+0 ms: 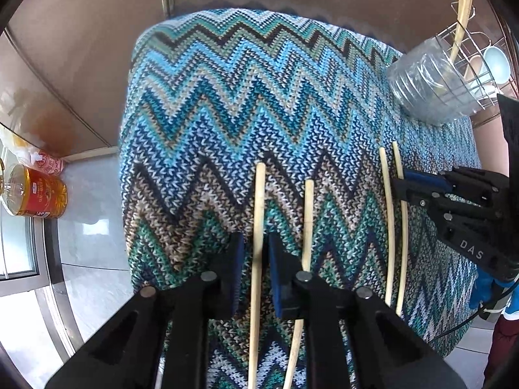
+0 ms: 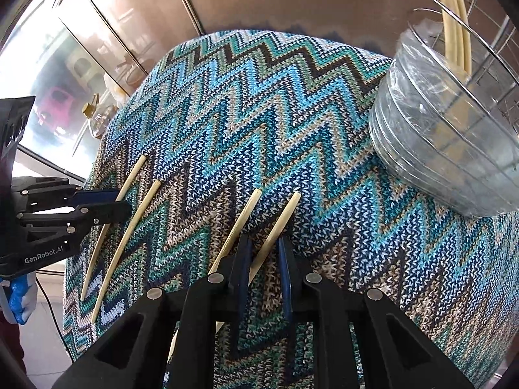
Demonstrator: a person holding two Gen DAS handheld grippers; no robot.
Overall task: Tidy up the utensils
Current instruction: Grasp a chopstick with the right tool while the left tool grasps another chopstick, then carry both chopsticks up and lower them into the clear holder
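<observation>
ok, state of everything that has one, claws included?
left claw: nearly shut, straddling leftmost chopstick, slight gap
right claw: narrowly open, straddling rightmost chopstick
middle chopsticks: flat on cloth, untouched
plastic container: in wire rack, holds stored chopsticks
</observation>
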